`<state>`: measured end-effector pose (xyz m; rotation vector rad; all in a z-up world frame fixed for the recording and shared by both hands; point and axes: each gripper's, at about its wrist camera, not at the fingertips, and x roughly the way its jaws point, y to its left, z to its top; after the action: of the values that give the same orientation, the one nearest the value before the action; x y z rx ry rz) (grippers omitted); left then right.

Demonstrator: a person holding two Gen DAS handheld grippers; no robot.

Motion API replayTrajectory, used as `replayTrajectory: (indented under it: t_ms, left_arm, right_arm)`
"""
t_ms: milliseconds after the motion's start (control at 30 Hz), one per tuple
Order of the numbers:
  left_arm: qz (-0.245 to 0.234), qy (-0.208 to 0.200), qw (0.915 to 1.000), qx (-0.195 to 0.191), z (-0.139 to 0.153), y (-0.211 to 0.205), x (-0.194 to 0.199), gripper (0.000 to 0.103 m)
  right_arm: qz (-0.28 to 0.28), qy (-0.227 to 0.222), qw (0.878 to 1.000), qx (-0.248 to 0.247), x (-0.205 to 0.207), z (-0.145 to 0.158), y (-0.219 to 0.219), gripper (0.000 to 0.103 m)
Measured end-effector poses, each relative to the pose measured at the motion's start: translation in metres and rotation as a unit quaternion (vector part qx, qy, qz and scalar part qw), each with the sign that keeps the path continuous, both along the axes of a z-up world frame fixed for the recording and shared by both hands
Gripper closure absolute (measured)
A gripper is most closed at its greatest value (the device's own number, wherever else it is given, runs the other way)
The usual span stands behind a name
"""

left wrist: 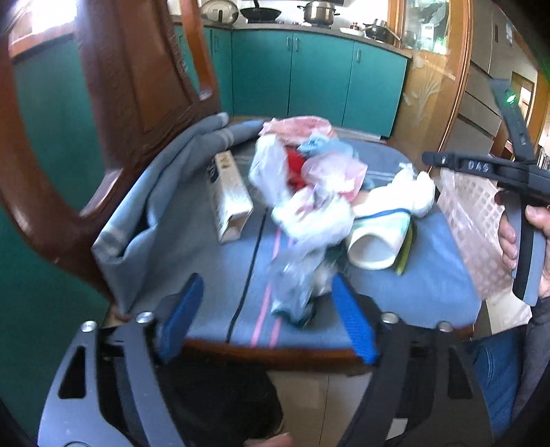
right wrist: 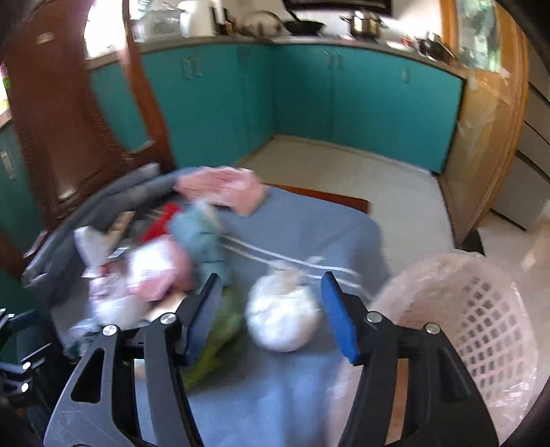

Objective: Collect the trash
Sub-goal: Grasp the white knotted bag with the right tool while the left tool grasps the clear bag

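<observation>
My right tool [right wrist: 271,316], jaws apart, straddles the white knotted bag [right wrist: 282,319] at twelve o'clock, basket [right wrist: 481,309] at three.

You're working in daylight: a window [left wrist: 51,17] at the upper left of both views is blown out to white. Both fisheye pictures bend hard at the edges, with black corners, so the teal cabinets [right wrist: 309,99] curve. Motion blur smears the trash pile [left wrist: 302,192] in the left view and more heavily in the right, where the white bundle [right wrist: 282,319] looks soft. The floor tiles [right wrist: 395,192] glare pale; shadows are faint.
</observation>
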<state>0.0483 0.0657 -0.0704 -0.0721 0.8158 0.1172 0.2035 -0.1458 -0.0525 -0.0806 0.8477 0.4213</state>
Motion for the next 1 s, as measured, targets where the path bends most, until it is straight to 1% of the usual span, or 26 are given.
replayTrajectory:
  t_ms: [67,100,133,200,300,333,367,400,467,533,567,600,633,700,800,867,1000]
  left_arm:
    - [-0.008,0.004,0.9999,0.006,-0.002,-0.01,0.011,0.023]
    - [-0.01,0.007,0.9999,0.009,-0.004,-0.014,0.016,0.023]
    - [-0.009,0.013,0.9998,0.011,-0.006,-0.017,0.021,0.023]
    - [-0.007,0.022,0.9997,0.005,-0.012,-0.02,0.029,0.023]
    - [-0.008,0.047,0.9988,-0.013,-0.023,-0.024,0.039,0.024]
    - [-0.005,0.056,0.9983,-0.014,-0.028,-0.023,0.043,0.027]
    - [-0.002,0.064,0.9979,-0.011,-0.031,-0.023,0.047,0.036]
    - [-0.001,0.069,0.9976,-0.007,-0.033,-0.023,0.048,0.037]
    - [0.0,0.067,0.9977,-0.003,-0.034,-0.022,0.051,0.037]
    - [-0.002,0.071,0.9975,0.001,-0.036,-0.022,0.052,0.04]
    - [-0.002,0.072,0.9974,0.002,-0.036,-0.021,0.052,0.042]
    - [-0.001,0.072,0.9974,-0.001,-0.035,-0.021,0.052,0.044]
    - [0.002,0.071,0.9975,-0.003,-0.035,-0.02,0.05,0.045]
    - [0.004,0.065,0.9979,0.0,-0.032,-0.021,0.046,0.045]
    - [0.01,0.039,0.9991,0.011,-0.022,-0.022,0.037,0.045]
    - [0.015,0.018,0.9994,0.024,-0.01,-0.021,0.034,0.045]
    - [0.012,-0.017,0.9996,0.018,0.011,-0.021,0.029,0.045]
  right_arm:
    - [0.003,0.031,0.999,0.005,0.009,-0.014,-0.001,0.042]
    - [0.003,0.038,0.999,-0.004,0.012,-0.021,0.003,0.043]
    - [0.001,0.032,0.999,-0.025,0.014,-0.026,0.01,0.042]
    - [0.007,0.022,0.998,-0.052,0.017,-0.033,0.023,0.042]
    - [0.015,0.027,0.997,-0.069,0.018,-0.041,0.037,0.043]
    - [0.014,0.025,0.997,-0.078,0.017,-0.042,0.041,0.043]
    - [0.01,0.025,0.996,-0.087,0.016,-0.043,0.043,0.043]
    - [0.008,0.028,0.996,-0.088,0.017,-0.045,0.043,0.043]
    - [0.006,0.039,0.996,-0.085,0.016,-0.049,0.044,0.043]
    - [0.004,0.041,0.995,-0.09,0.014,-0.052,0.044,0.043]
    - [0.006,0.04,0.995,-0.09,0.013,-0.053,0.044,0.047]
    - [0.009,0.038,0.995,-0.087,0.012,-0.053,0.045,0.061]
    - [0.011,0.035,0.996,-0.081,0.009,-0.052,0.043,0.061]
    - [0.02,0.03,0.997,-0.064,0.006,-0.048,0.042,0.067]
    - [0.02,0.008,0.999,-0.029,-0.004,-0.033,0.034,0.068]
    - [0.009,-0.017,1.0,0.0,-0.012,-0.016,0.021,0.068]
    - [-0.014,-0.057,0.997,0.049,-0.025,0.012,-0.007,0.068]
